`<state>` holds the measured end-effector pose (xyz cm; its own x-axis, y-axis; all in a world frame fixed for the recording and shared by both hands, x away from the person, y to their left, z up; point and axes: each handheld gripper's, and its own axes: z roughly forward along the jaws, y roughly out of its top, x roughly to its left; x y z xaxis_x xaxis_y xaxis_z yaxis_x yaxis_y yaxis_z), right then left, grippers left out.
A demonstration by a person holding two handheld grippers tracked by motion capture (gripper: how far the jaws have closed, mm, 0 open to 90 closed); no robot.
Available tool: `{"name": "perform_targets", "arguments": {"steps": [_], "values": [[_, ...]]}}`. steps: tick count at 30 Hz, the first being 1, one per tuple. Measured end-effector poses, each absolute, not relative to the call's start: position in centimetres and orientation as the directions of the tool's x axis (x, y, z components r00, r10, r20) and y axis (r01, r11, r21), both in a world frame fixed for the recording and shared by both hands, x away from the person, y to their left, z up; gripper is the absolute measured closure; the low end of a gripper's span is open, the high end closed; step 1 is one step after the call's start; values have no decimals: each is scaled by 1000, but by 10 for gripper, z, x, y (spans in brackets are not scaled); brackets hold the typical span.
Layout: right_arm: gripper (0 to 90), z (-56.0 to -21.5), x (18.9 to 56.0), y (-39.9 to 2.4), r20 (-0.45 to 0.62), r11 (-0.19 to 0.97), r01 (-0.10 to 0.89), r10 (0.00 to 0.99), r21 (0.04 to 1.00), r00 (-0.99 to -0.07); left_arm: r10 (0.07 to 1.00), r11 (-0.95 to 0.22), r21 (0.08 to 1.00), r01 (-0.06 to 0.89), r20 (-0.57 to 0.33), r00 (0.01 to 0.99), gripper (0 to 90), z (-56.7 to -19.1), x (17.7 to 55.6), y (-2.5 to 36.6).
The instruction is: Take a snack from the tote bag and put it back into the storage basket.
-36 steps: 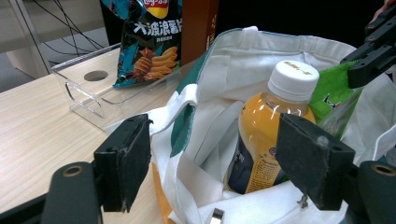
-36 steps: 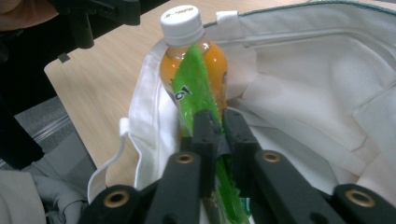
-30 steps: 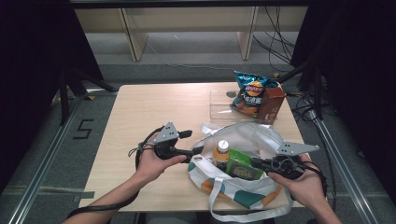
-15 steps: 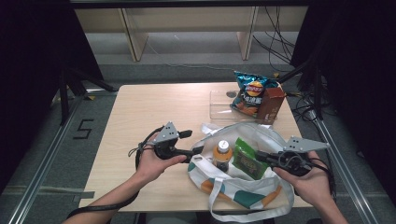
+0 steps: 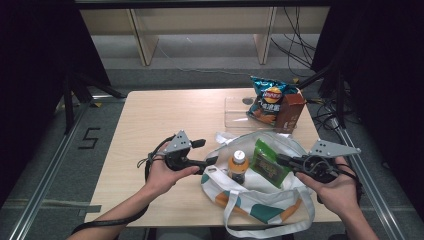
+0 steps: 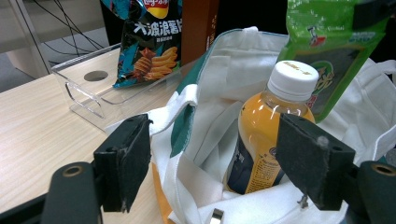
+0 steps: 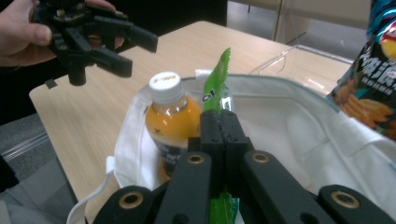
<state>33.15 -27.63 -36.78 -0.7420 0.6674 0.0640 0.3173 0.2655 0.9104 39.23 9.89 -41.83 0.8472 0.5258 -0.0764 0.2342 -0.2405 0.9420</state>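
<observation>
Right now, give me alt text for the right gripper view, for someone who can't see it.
The right tool is shut on a green packet, holding it edge-on over an open white tote bag. A bottle of orange drink stands in the bag. The left tool, open, hovers over the wooden table.

We are in a recording lab or test studio, not a home. A single pale wooden tabletop (image 5: 165, 117) stands on a grey floor (image 5: 200, 77) inside a metal rail frame (image 5: 42, 182). Black curtains (image 5: 35, 55) close off the left and right sides. A taped numeral 5 (image 5: 90, 138) marks the floor at left. Loose cables (image 5: 295, 40) trail at far right, beside bare wooden shelving (image 5: 200, 25) along the far wall.
</observation>
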Motion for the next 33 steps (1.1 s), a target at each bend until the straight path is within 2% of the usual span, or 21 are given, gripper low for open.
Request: {"name": "perform_targets", "arguments": {"steps": [4, 6, 10, 22, 23, 26, 30, 31, 33], "values": [[900, -362, 331, -276, 88, 243, 336, 679, 910, -729, 527, -237, 942, 236, -79, 846, 261, -418, 393, 99], [900, -361, 334, -278, 53, 255, 301, 677, 919, -734, 525, -240, 942, 234, -77, 848, 261, -418, 393, 99], [900, -356, 333, -279, 84, 247, 334, 677, 910, -731, 518, -247, 942, 225, -68, 853, 261, -418, 393, 99], [900, -344, 340, -280, 30, 230, 258, 691, 939, -723, 523, -241, 942, 235, -78, 849, 261, -419, 393, 98], [900, -342, 339, -279, 50, 224, 279, 690, 934, -722, 524, -239, 942, 236, -80, 848, 261, -419, 393, 98], [900, -339, 342, -280, 26, 220, 247, 696, 944, -717, 524, -239, 942, 236, -79, 848, 261, -418, 393, 98], [900, -335, 342, -280, 37, 220, 264, 698, 939, -715, 524, -239, 942, 235, -79, 848, 261, -418, 393, 99], [900, -333, 345, -282, 1, 243, 232, 687, 942, -726, 524, -239, 942, 235, -79, 848, 261, -418, 393, 99], [900, -332, 343, -281, 40, 218, 267, 700, 939, -713, 524, -238, 942, 235, -79, 848, 260, -418, 393, 99]]}}
